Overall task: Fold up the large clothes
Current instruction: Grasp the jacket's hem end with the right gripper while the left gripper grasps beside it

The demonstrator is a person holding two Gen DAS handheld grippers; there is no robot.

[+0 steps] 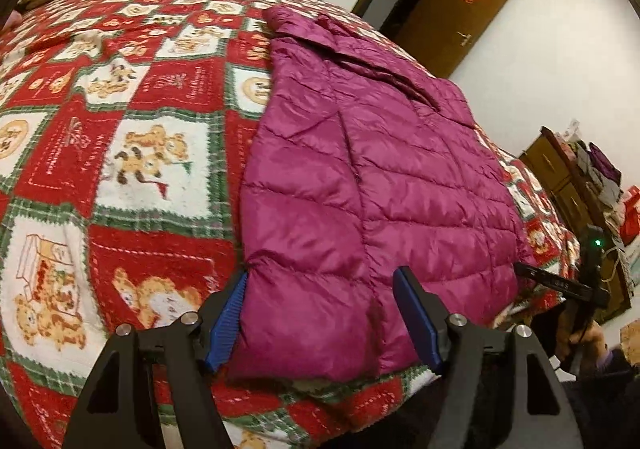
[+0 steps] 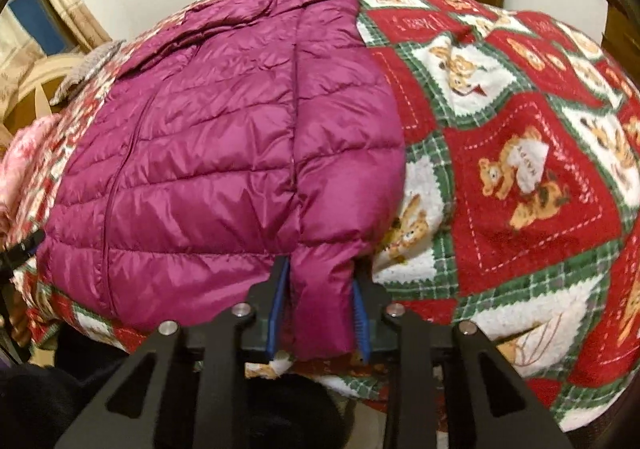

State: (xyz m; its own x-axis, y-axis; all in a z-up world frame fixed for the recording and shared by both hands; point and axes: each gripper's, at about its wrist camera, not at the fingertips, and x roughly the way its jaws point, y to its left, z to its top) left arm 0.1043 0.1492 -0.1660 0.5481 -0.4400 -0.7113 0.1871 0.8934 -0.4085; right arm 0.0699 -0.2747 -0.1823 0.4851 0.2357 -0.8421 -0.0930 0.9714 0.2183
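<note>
— Left gripper (image 1: 320,313) first: report its condition

— Black frame, blue pads (image 1: 224,325). Jaws spread wide, straddling the near hem of the jacket (image 1: 360,177). The left pad sits at the hem's left corner; the right pad stands over the fabric further along. Nothing is clamped between them

— And the right gripper (image 2: 320,301)?

— Jaws drawn in around a narrow puffed section of the jacket (image 2: 224,153) at its near right corner, one blue pad on each side of it. The fabric bulges between the pads, so I record it as pinched

— Location of the garment?

— Magenta quilted down jacket, lying flat on the blanket (image 1: 120,169), which is red, green and white with teddy-bear panels. It runs lengthwise away from both cameras, collar at the far end, hem at the near edge of the bed

— Surroundings?

— Brown door (image 1: 452,17) standing open in the white wall behind; wooden cabinet (image 1: 568,185) with piled items at the right of the left view. Right gripper body (image 1: 580,281) is visible there too, at the jacket's far corner
</note>
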